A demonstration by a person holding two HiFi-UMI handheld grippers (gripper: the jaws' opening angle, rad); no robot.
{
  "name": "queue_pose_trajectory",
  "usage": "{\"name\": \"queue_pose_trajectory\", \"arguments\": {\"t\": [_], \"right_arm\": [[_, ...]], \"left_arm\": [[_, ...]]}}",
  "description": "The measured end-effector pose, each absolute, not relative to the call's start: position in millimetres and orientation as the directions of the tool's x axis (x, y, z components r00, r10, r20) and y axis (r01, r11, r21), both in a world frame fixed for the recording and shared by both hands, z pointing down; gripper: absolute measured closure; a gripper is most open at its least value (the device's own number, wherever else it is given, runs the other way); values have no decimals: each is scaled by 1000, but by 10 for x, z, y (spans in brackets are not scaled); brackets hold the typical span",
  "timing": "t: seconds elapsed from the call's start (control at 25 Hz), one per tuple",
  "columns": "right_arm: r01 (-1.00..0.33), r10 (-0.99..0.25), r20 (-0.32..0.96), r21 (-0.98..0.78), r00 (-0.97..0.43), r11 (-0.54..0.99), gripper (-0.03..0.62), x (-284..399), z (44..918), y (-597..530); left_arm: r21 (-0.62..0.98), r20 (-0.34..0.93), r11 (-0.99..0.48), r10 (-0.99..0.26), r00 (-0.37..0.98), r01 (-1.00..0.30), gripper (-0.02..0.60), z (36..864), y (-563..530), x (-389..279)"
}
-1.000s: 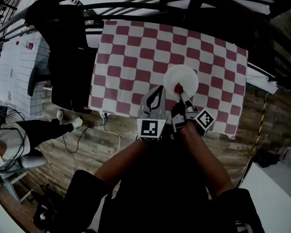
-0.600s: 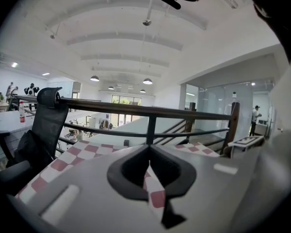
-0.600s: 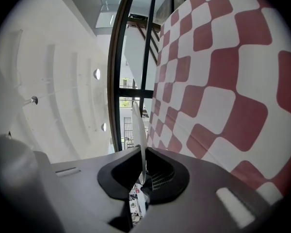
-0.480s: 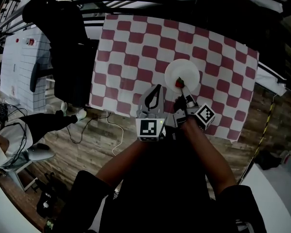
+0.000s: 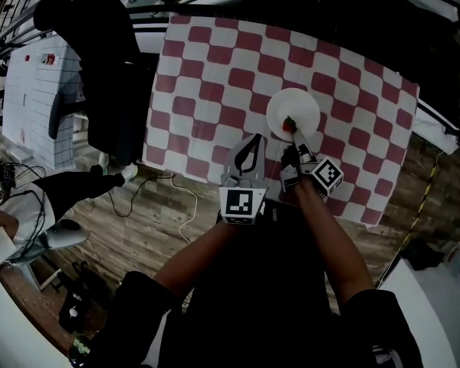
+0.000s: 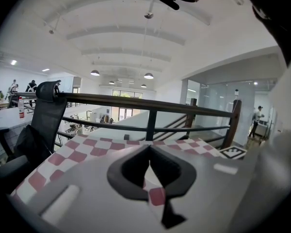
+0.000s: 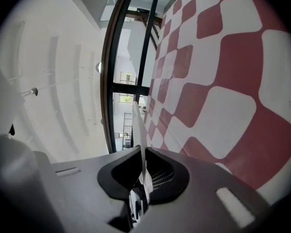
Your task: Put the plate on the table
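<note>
Since a second ago, the round white plate point(image 5: 293, 110) has travelled a little further in over the table point(image 5: 207, 75), which wears a red-and-white checked cloth, and both grippers have gone with it. The right gripper point(image 5: 291, 129) has its fingers clamped on the plate's near rim, so the plate reaches out ahead of them. In the right gripper view the plate point(image 7: 138, 130) shows edge-on, lying roughly parallel to the cloth and close to it. Whether its far edge touches cannot be told. The left gripper point(image 5: 253, 138) sits just left of the right fingers, its own fingers point(image 6: 136, 166) together with nothing between them, pointing across the cloth towards a dark metal railing point(image 6: 150, 103).
</note>
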State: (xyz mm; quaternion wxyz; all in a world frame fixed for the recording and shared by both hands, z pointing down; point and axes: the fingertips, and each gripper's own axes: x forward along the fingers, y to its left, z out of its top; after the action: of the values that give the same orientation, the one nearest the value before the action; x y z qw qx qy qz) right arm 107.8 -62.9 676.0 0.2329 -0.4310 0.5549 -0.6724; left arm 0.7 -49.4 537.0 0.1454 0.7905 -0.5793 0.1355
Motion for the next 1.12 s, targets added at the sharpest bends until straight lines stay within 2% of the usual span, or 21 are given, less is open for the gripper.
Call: {"name": "queue_pose_trajectory", "arguments": {"t": [0.28, 0.52, 0.64, 0.88, 1.12], "right_arm": [[-122, -798, 269, -963, -539, -243, 577, 1009, 6949, -715], [-120, -781, 300, -952, -547, -281, 577, 929, 7163, -684], [-144, -761, 354, -932, -543, -332, 577, 920, 7278, -622], [-131, -754, 355, -931, -552, -342, 577, 825, 7363, -625], [-188, -737, 389, -920, -552, -344, 577, 795, 7415, -592]], "left_arm": [[73, 406, -260, -874, 266, -963, 572, 5402, -464, -87], [92, 416, -239, -873, 256, -967, 573, 5449, -434, -169], [101, 420, -233, -871, 254, -967, 573, 5446, -443, -204], [103, 416, -211, -878, 235, -972, 572, 5429, -477, -309], [121, 438, -202, -868, 235, -972, 573, 5476, -352, -375]]}}
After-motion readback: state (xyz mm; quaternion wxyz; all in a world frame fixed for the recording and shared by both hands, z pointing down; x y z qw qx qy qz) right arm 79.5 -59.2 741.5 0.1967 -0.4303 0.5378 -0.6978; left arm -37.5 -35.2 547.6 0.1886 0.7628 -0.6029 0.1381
